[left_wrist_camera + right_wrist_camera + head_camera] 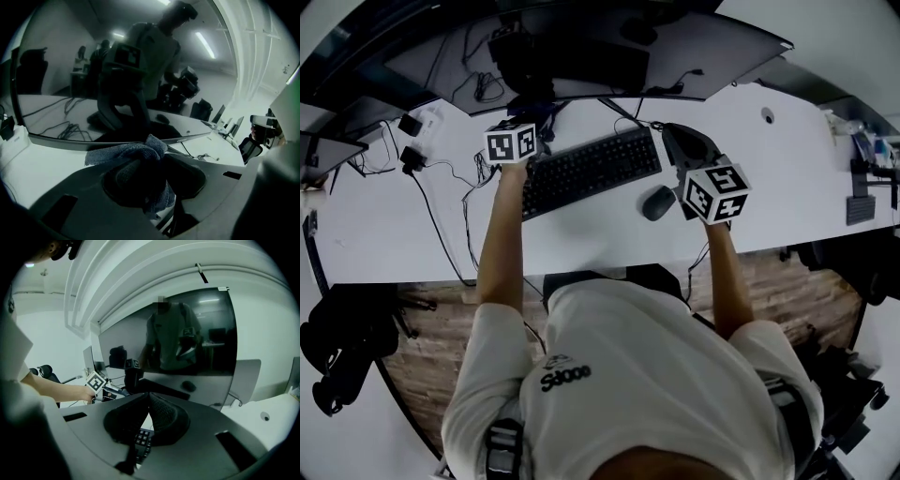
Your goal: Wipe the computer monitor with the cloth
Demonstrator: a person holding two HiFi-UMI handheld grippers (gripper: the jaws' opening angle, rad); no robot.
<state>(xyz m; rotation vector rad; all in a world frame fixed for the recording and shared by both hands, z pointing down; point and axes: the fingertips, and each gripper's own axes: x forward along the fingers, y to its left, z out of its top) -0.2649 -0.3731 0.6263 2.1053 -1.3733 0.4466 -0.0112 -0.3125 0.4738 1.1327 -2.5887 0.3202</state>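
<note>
The wide dark monitor (581, 56) stands at the back of the white desk (384, 225). In the left gripper view its glossy screen (93, 79) fills the scene and mirrors the room. My left gripper (140, 161) is shut on a grey-blue cloth (126, 152), bunched between the jaws and held close to the screen's lower edge. From the head view that left gripper (530, 127) is by the monitor's base. My right gripper (147, 404) is shut with nothing in it and faces the monitor (187, 333) from farther back, above the keyboard's right end (684, 145).
A black keyboard (591, 169) and a mouse (658, 202) lie in front of the monitor. Cables and adapters (417, 155) trail over the desk's left part. More small items (862, 178) stand at the far right. An office chair (337, 347) stands on the floor at the left.
</note>
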